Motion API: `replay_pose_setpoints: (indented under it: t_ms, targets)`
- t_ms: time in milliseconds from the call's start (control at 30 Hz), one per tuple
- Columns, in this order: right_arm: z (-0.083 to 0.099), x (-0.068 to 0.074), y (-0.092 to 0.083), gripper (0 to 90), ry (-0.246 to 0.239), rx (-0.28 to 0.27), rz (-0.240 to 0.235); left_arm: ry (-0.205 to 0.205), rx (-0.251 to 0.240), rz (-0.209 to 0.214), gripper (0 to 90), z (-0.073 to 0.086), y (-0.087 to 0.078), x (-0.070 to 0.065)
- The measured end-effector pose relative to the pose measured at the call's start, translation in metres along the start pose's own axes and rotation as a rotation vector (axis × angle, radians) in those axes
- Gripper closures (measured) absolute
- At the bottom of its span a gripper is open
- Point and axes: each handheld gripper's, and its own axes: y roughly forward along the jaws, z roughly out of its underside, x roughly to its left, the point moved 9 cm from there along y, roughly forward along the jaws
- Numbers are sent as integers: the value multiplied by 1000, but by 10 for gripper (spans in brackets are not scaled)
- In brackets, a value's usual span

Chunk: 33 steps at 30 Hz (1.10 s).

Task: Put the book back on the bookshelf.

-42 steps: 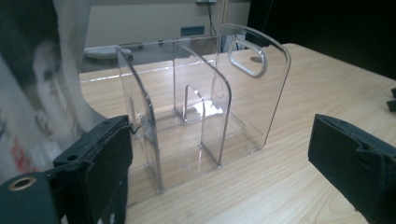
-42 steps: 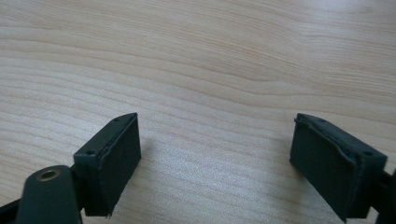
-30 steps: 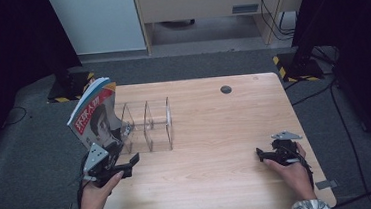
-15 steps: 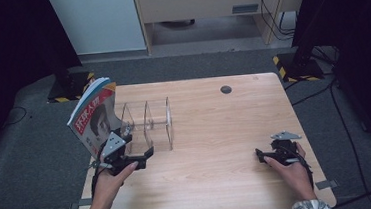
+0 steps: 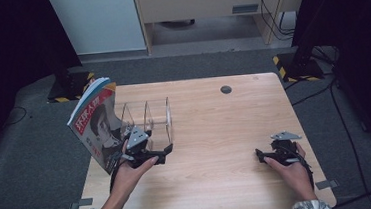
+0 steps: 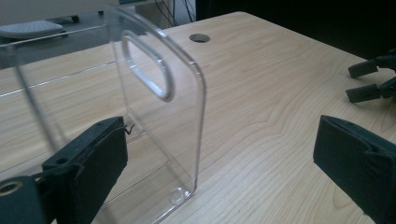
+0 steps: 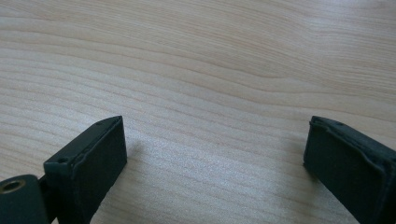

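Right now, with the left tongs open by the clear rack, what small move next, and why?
Probably ease the left tongs forward around the clear rack's end panel, then close. The jaws stand wide apart with the panel's edge between them, not yet touched, and the magazine leans against the rack's far end.

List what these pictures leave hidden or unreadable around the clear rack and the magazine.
- Magazine, high view: cover title too small to read; its lower corner sits behind the left gripper.
- Clear rack, left gripper view: far dividers cut off by the left edge.
- Right gripper, high view: jaw gap too small to judge.
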Motion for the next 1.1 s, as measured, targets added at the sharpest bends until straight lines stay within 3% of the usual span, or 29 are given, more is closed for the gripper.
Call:
replay_pose_setpoints:
  t_ms: [367,1100]
  targets:
    - [0,0,0,63,1,0,-1,34,14,65,24,-6,23,-37]
    - [1,1,-1,63,-2,1,-4,70,113,126,28,3,90,-77]
